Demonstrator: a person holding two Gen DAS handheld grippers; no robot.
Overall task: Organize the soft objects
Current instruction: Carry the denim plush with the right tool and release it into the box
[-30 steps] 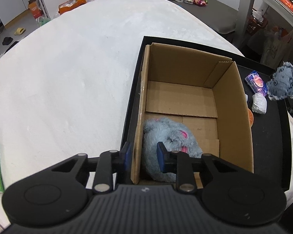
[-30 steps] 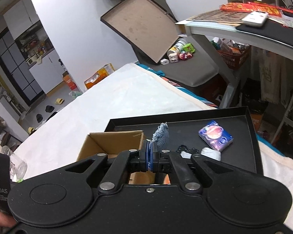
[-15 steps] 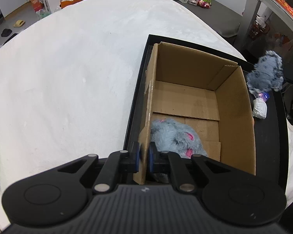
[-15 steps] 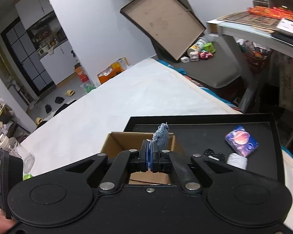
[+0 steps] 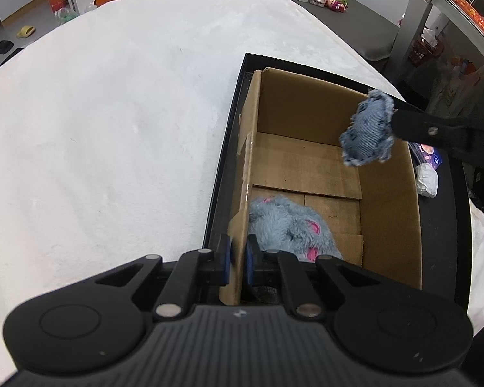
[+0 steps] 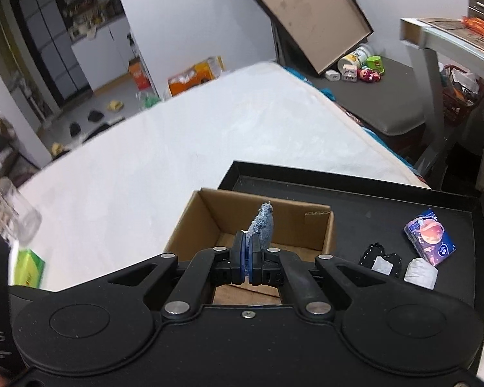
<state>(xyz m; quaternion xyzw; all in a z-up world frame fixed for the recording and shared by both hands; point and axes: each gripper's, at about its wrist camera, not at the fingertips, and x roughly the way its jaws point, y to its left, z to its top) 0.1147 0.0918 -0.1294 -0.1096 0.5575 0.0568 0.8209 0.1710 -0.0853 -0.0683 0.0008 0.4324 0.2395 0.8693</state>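
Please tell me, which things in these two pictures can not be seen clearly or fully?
- Fluffy blue plush toy, left wrist view: its near part is hidden behind the left gripper.
- Cardboard box floor, right wrist view: mostly hidden by the right gripper and denim piece.
- Box's near wall: hidden in both views.

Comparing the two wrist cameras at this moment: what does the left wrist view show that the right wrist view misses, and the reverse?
Only the left wrist view shows the fluffy blue plush toy lying in the cardboard box, and the left gripper clamped on the box's near wall. Only the right wrist view shows the small black fabric piece on the black tray and a clear bottle at far left. Both show the box, the tray, the denim soft piece held in the right gripper, the purple packet and the white wad.
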